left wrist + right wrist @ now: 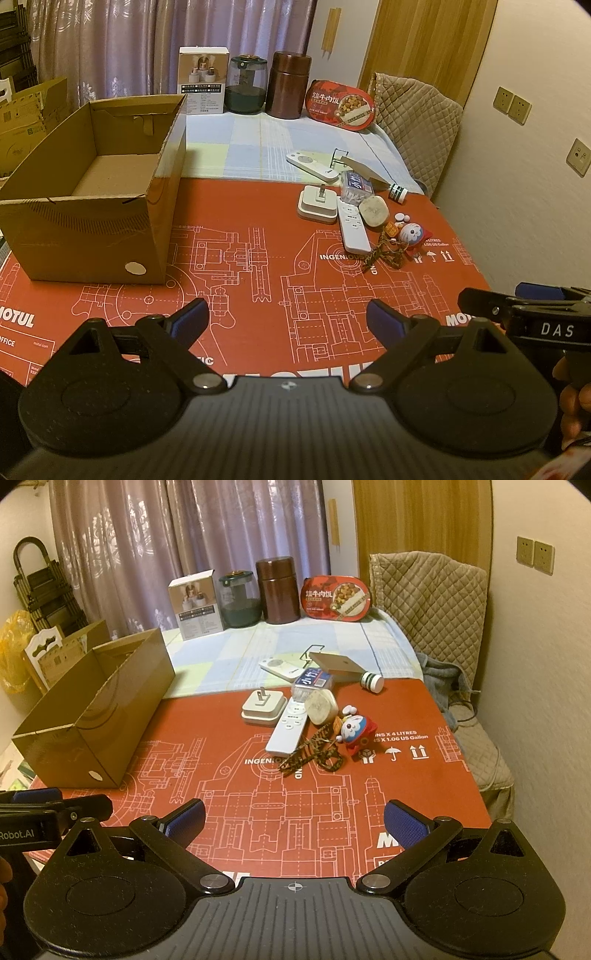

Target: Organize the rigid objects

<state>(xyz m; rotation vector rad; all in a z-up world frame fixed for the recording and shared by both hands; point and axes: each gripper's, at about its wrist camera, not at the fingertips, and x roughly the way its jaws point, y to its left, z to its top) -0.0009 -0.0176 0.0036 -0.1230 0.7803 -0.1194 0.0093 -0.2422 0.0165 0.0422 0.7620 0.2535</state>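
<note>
An open cardboard box (92, 206) (96, 716) stands empty on the left of the red mat. A pile of small objects lies at the right: a white remote (352, 225) (288, 727), a white plug adapter (317, 205) (263, 707), a second white remote (312, 166) (279, 669), a round pale case (373, 212) (321, 706), a clear toothpick box (356, 184) (312, 681), a Doraemon charm with braided cord (412, 234) (354, 729), a small green-banded bottle (398, 192) (372, 681), a wooden block (364, 170) (334, 664). My left gripper (286, 321) and right gripper (295, 818) are open, empty, over the near mat.
At the table's back stand a white product box (203, 81), a dark glass jar (246, 85), a brown canister (289, 85) and a red meal tray (341, 105). A quilted chair (432, 594) stands at the right by the wall. More cartons sit left of the table.
</note>
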